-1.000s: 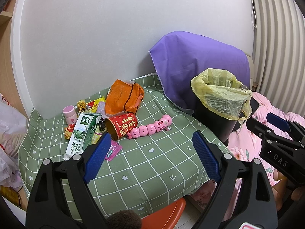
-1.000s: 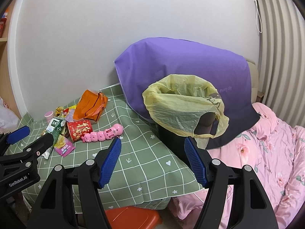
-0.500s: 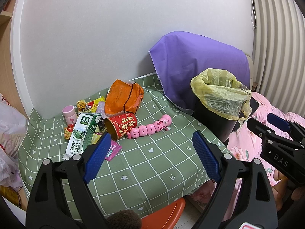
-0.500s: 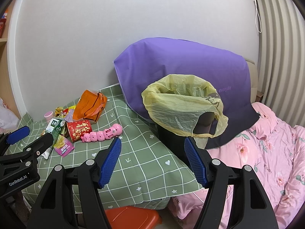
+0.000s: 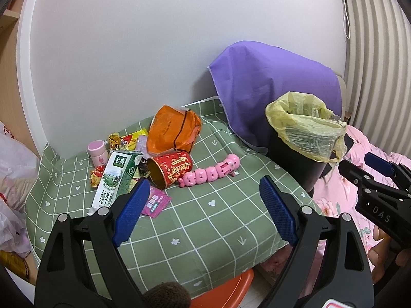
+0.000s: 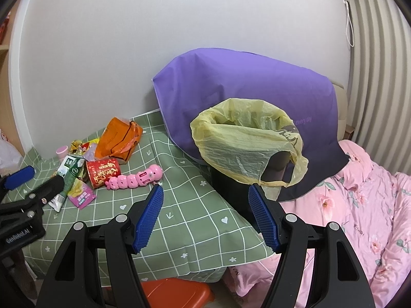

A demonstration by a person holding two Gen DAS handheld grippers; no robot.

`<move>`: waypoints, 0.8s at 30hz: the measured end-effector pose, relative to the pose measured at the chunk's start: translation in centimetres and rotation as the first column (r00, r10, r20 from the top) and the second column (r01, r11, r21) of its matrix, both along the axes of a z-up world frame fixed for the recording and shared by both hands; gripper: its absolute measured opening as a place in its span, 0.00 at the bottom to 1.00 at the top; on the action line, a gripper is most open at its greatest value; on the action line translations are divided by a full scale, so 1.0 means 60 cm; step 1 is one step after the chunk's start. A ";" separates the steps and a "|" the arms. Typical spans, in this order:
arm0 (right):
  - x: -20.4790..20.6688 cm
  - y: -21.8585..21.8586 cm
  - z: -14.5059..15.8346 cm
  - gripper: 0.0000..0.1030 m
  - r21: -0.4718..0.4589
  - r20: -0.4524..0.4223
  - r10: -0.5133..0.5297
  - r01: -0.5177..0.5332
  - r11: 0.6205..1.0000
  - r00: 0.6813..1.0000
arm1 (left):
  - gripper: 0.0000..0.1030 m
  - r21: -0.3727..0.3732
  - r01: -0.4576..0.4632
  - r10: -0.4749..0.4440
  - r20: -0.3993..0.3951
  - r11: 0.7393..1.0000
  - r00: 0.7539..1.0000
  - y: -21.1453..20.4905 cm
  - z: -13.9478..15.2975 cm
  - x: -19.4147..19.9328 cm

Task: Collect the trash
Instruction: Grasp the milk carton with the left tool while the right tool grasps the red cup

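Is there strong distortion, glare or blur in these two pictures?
Left wrist view: fisheye bends the wall edge and darkens the corners; the carton is sharp, with no glare. Right wrist view: same curving; soft even light, and the bin bag is in focus.

I am seeing a tipped red can [image 5: 170, 170], a green milk carton [image 5: 115, 179] and wrappers [image 5: 155, 202] lying near the yellow-lined bin [image 6: 246, 148].

Colours on the table
Green white-checked tablecloth [image 5: 195, 220]; red-gold can [image 5: 170, 170]; pink caterpillar toy [image 5: 211, 172]; yellow bin liner [image 6: 241, 138]; purple cloth [image 6: 246, 82].
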State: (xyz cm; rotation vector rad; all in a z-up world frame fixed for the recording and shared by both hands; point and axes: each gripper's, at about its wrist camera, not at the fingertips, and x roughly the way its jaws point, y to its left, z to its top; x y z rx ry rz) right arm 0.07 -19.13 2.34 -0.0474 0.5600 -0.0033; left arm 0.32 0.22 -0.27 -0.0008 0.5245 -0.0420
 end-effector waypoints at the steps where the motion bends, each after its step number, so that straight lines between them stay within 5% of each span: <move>1: 0.011 0.002 -0.004 0.63 -0.003 -0.005 0.002 -0.002 1.000 1.000 | 0.80 0.001 -0.003 0.003 0.001 1.000 1.000 0.005 -0.001 0.004; 16: 0.156 0.087 -0.072 0.63 -0.004 -0.098 0.137 -0.138 0.990 0.986 | 0.80 -0.002 -0.164 0.164 -0.073 0.986 0.984 0.176 -0.062 0.090; 24: 0.257 0.143 -0.081 0.63 0.030 -0.137 0.178 -0.175 0.984 0.975 | 0.81 -0.002 -0.172 0.171 -0.098 0.985 0.980 0.245 -0.095 0.166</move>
